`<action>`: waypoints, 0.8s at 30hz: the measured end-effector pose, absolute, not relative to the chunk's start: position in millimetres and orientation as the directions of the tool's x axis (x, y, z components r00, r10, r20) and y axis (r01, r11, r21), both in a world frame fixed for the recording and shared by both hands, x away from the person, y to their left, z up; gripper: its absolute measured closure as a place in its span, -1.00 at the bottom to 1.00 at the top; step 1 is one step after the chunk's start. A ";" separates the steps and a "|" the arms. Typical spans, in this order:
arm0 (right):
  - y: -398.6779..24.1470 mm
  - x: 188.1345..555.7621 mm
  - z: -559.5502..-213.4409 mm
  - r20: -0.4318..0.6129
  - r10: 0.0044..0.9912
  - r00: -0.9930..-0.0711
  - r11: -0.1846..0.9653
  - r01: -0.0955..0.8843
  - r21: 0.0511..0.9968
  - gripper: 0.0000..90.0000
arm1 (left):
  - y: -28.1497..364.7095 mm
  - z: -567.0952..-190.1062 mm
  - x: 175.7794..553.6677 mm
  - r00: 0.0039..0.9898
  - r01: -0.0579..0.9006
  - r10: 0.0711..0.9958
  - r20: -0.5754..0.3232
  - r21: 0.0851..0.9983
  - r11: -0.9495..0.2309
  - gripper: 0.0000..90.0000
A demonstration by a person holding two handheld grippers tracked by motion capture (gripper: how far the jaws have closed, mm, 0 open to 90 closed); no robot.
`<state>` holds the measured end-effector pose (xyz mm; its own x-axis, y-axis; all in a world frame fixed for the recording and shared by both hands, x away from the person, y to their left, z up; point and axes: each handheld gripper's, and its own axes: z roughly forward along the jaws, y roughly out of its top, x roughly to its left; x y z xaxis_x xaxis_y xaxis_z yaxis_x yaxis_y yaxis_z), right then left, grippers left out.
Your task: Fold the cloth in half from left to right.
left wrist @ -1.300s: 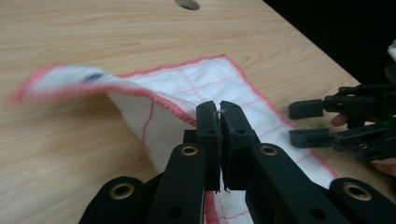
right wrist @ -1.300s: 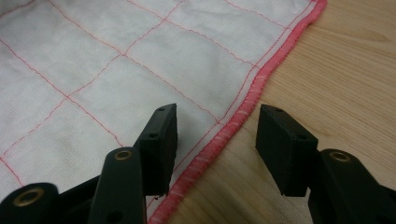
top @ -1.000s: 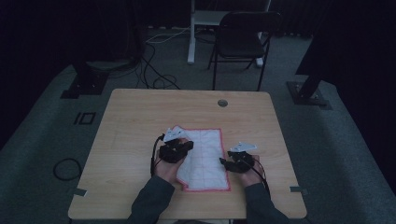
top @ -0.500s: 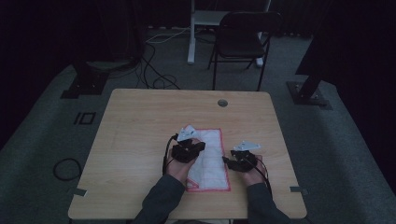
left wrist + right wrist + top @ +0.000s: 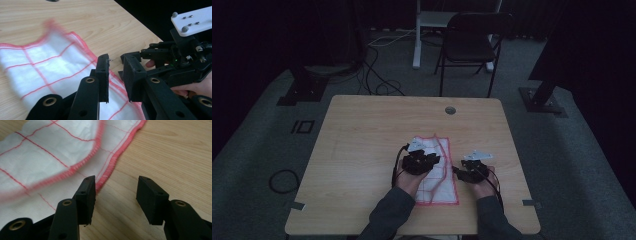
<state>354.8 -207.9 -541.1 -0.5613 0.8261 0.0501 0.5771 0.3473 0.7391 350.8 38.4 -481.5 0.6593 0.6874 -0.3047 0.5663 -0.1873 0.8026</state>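
One cloth [image 5: 439, 170] lies on the wooden bench [image 5: 362, 135], near its front edge and right of centre. It is white with a thin red grid and a pink-red stitched hem. It lies folded lengthwise into a narrow strip, one hemmed edge lying over the layer beneath. The left tongs [image 5: 117, 75] hover over the cloth's near part, jaws slightly apart with nothing between them. The right tongs [image 5: 116, 195] stand wide open just beside the cloth's right hem, empty.
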 end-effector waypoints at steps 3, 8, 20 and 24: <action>-205.4 353.7 -539.5 0.051 0.823 -0.565 0.346 0.571 0.745 0.11 | 45.6 -482.2 349.4 0.652 0.569 0.697 -0.299 0.800 -0.190 0.66; -195.4 353.2 -534.9 0.049 0.813 -0.580 0.347 0.552 0.758 0.14 | 64.1 -491.8 339.3 0.638 0.573 0.722 -0.266 0.791 -0.215 0.64; -178.6 362.6 -537.9 0.126 0.796 -0.591 0.309 0.577 0.756 0.30 | 86.9 -509.6 322.0 0.613 0.586 0.754 -0.234 0.775 -0.236 0.59; -176.7 366.7 -543.1 0.172 0.791 -0.587 0.286 0.603 0.744 0.36 | 90.0 -514.5 319.3 0.606 0.594 0.761 -0.231 0.768 -0.239 0.58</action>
